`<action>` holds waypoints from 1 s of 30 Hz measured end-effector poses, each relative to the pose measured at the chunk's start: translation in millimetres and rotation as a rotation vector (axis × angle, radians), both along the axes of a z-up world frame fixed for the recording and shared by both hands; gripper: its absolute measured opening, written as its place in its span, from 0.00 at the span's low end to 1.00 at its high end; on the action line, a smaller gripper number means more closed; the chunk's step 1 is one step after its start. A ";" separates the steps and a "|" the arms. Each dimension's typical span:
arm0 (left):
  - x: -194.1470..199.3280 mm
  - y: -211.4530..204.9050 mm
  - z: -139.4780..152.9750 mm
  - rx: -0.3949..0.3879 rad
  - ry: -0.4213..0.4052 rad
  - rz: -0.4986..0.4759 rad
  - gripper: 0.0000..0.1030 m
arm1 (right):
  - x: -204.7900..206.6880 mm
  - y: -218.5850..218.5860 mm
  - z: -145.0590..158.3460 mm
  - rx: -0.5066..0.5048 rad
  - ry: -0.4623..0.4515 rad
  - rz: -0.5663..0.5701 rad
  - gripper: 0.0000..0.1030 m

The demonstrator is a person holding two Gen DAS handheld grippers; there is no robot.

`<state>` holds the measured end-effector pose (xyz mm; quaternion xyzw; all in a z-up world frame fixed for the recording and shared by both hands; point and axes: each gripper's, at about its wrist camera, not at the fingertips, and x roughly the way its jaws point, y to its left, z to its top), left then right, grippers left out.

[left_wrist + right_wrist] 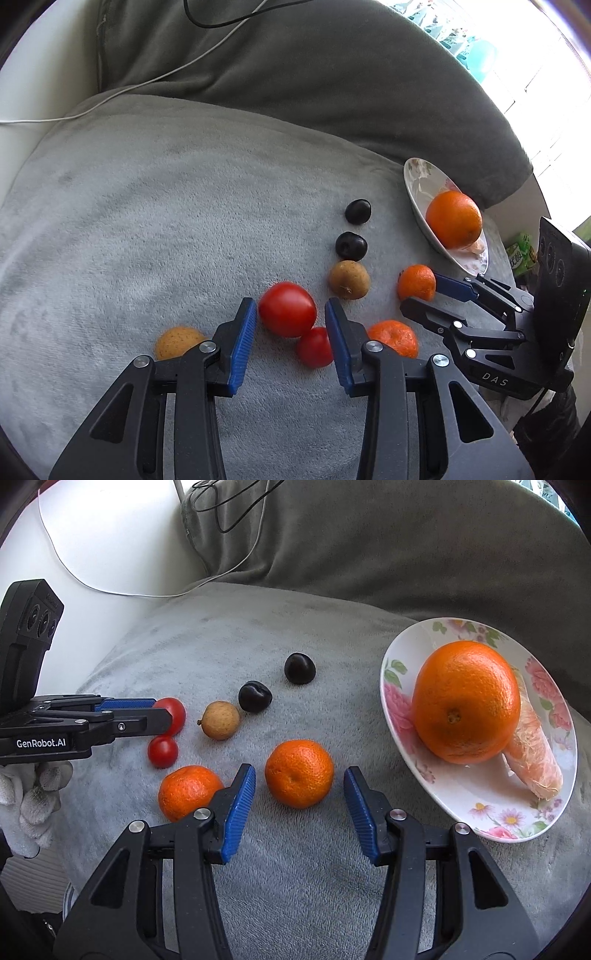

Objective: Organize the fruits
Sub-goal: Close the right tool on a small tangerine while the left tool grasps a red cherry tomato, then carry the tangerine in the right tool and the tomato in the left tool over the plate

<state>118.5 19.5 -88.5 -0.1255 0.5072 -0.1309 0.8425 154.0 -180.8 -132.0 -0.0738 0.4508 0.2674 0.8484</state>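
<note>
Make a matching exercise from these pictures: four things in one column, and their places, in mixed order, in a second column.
Things:
1. big orange
2. mandarin
3. large tomato
4. small tomato

Places:
A. between the left gripper's open fingers
B. on the flowered plate
C. between the right gripper's open fingers
D. touching the large tomato

Pairs: 1-B, 2-C, 3-A, 4-D

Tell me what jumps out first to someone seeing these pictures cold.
The big orange dominates, sitting on the flowered plate at the right of the grey blanket, with a pale orange wrapped piece beside it. Next come the blue-padded grippers: the right gripper flanks a mandarin without touching it, and the left gripper brackets the large tomato.
</note>
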 end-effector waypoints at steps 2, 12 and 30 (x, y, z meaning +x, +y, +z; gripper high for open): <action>0.9 -0.2 -1.5 0.003 0.001 0.001 0.32 | 0.8 1.4 -1.2 -0.008 -0.003 -0.001 0.49; 6.3 -5.5 -6.5 -0.002 0.011 -0.014 0.31 | 0.3 9.3 -3.4 -0.040 -0.009 0.010 0.38; -1.7 -5.6 4.2 -0.007 -0.028 -0.004 0.31 | -7.7 2.7 5.7 -0.008 -0.029 0.004 0.37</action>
